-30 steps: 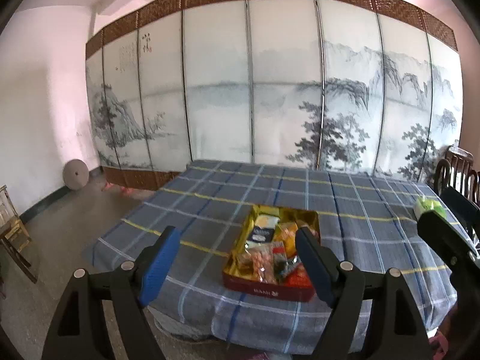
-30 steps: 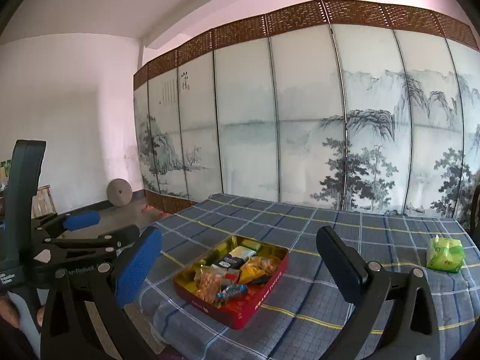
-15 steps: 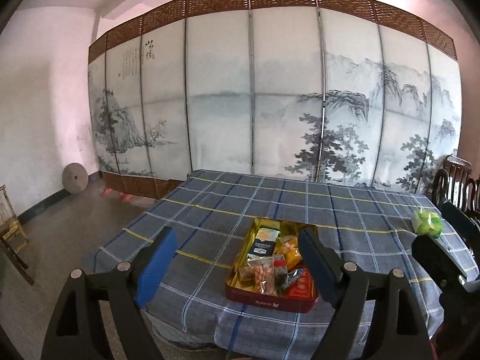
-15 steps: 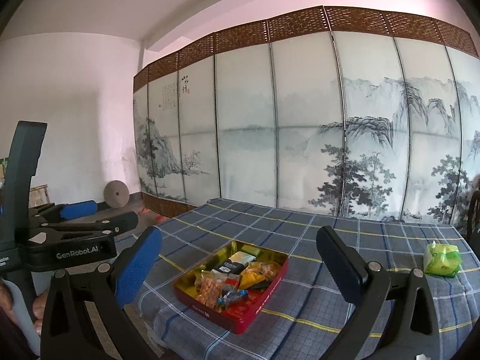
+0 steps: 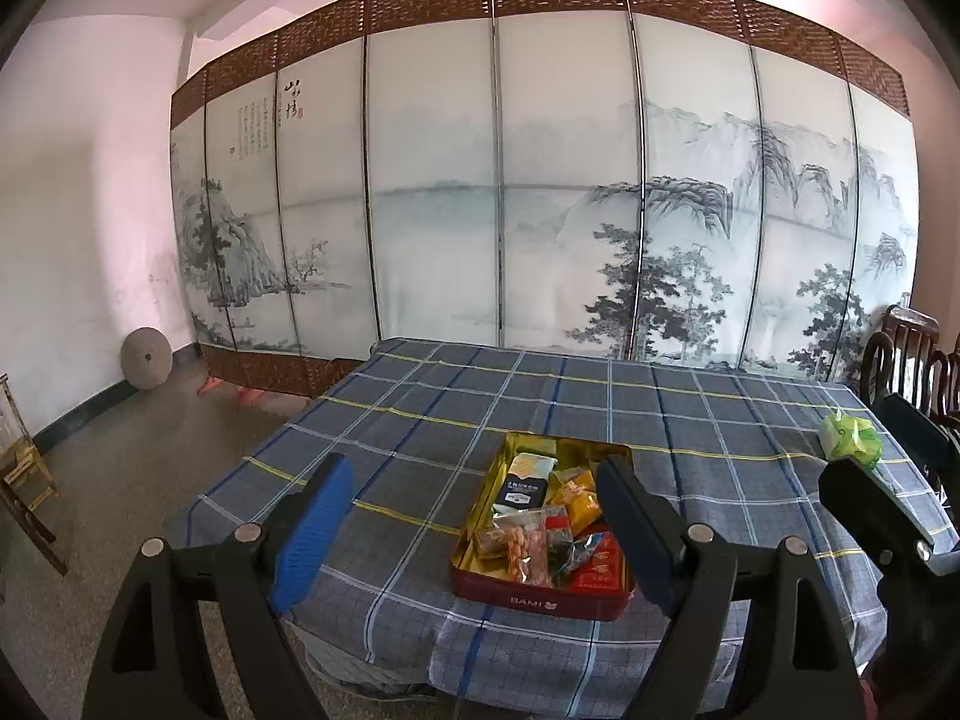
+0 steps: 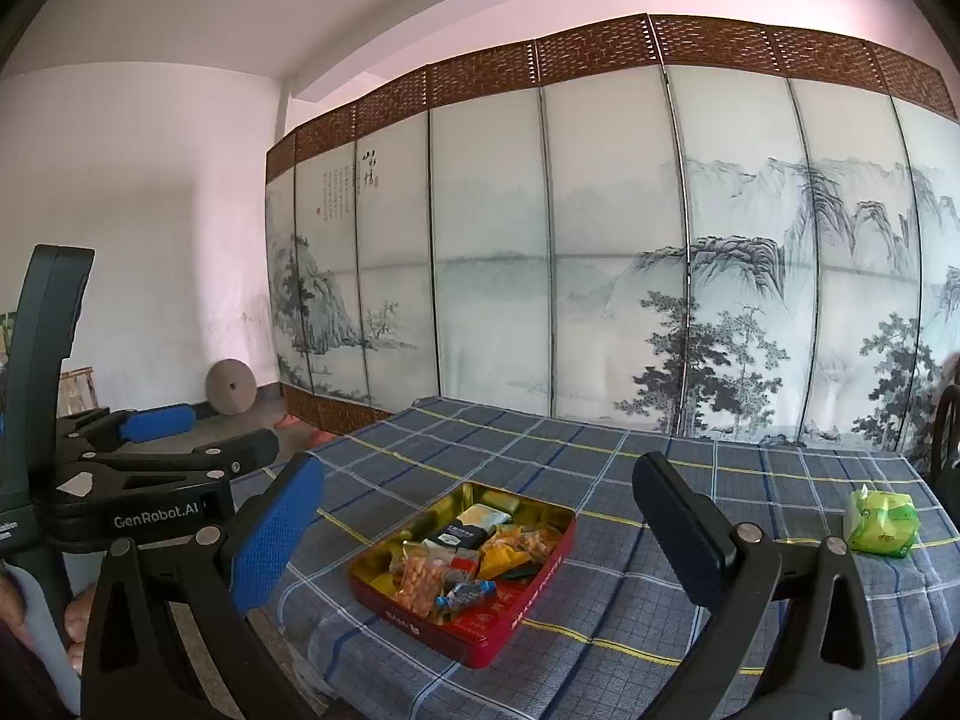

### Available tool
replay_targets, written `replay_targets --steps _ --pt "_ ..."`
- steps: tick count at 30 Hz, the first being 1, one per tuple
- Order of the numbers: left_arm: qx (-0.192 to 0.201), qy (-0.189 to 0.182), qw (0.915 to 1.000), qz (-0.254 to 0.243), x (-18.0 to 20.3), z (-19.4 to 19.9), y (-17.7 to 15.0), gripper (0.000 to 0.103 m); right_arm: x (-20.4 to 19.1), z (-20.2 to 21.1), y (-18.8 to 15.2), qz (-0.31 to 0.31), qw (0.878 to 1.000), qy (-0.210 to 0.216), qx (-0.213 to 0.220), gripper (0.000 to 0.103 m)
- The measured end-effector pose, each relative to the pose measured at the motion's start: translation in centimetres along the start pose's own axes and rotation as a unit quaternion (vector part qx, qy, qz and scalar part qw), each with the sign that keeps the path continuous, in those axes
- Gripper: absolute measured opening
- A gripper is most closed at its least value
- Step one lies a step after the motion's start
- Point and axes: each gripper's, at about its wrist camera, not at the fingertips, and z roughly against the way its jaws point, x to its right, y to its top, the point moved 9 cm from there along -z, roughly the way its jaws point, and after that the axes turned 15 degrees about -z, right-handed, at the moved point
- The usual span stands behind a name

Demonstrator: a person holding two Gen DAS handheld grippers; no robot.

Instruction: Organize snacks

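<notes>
Both claws, left and right, hang released short of the tabletop, the snack tin lying ahead between their fingers; a careless grab at heaped packets could spill them.

Brightness: both views are evenly lit by soft daylight.
Source: the folding screen glows pale, as if lit from behind; walls and ceiling take a pink cast.
Shadows: faint, with only a soft dark band under the near edge of the counter.
Glare: mild sheen on the gold inside of the snack tin.
Distortion: strong fisheye bending; dark vignette at all corners.
Focus: fingers slightly soft; mid-scene sharp.
</notes>
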Motion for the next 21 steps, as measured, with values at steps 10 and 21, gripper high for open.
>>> replay_targets --steps 10,21 --pt "-0.005 0.004 1.0000 -0.006 0.09 -0.12 -0.43 0.085 0.03 0.02 0.12 0.001 1.000 0.001 -0.003 0.102" --pt "-0.012 0.005 0.9999 -0.010 0.29 -0.20 -0.89 0.085 0.14 0.06 0.18 0.000 1.000 0.000 -0.002 0.102"
